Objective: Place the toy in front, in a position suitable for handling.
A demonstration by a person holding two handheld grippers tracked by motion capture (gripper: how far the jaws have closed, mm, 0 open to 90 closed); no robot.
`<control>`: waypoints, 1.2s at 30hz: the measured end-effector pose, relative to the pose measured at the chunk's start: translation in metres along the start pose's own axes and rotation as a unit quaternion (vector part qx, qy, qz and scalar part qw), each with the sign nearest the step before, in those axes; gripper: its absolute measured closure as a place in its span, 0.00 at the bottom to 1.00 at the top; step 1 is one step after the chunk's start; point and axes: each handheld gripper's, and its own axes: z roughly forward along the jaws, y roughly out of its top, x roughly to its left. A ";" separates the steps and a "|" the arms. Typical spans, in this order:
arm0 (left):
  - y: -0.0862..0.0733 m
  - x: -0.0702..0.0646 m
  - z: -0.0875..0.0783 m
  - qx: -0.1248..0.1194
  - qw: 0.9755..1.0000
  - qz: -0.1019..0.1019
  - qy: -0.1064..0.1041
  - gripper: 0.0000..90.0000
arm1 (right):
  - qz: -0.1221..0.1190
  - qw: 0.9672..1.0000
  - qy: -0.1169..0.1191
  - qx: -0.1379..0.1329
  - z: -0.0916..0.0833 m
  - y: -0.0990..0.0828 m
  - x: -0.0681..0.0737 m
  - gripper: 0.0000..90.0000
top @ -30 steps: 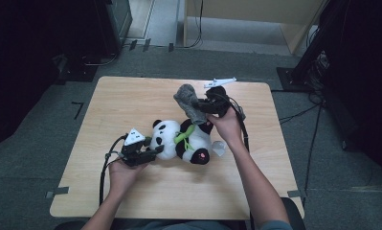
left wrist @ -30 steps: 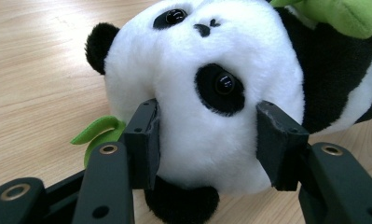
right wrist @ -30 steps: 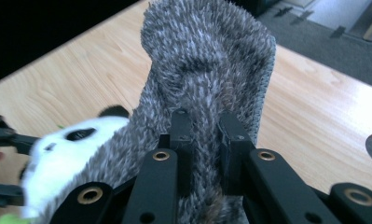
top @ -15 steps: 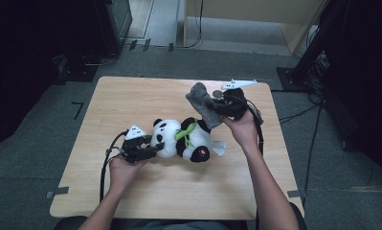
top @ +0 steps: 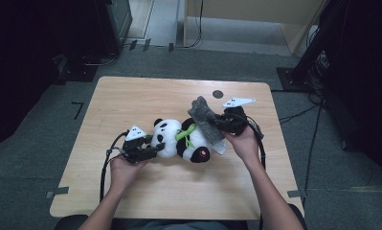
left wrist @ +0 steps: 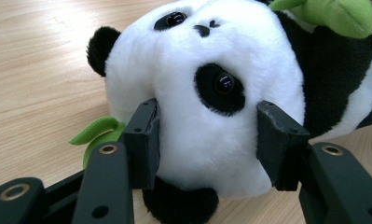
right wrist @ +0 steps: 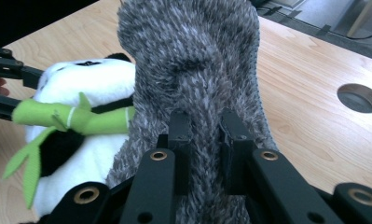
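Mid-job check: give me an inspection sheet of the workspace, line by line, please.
Surface: wooden table, round hole near the far edge.
Job's things: panda plush lying mid-table; grey fuzzy sock lifted over its body.
Clutter: nothing seen.
Grippers: left gripper clamped on the panda's head; right gripper pinching a fold of the sock.
Cables: black cable trailing from the left gripper; more on the floor.
Surroundings: grey carpet floor, dark equipment at both sides.

Black tongs point(top: 161, 146), brass-ringed screw holes
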 end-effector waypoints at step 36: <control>-0.002 0.002 -0.001 -0.006 1.000 0.001 -0.008 0.47 | 0.055 0.998 -0.030 -0.029 -0.030 -0.005 -0.025 0.87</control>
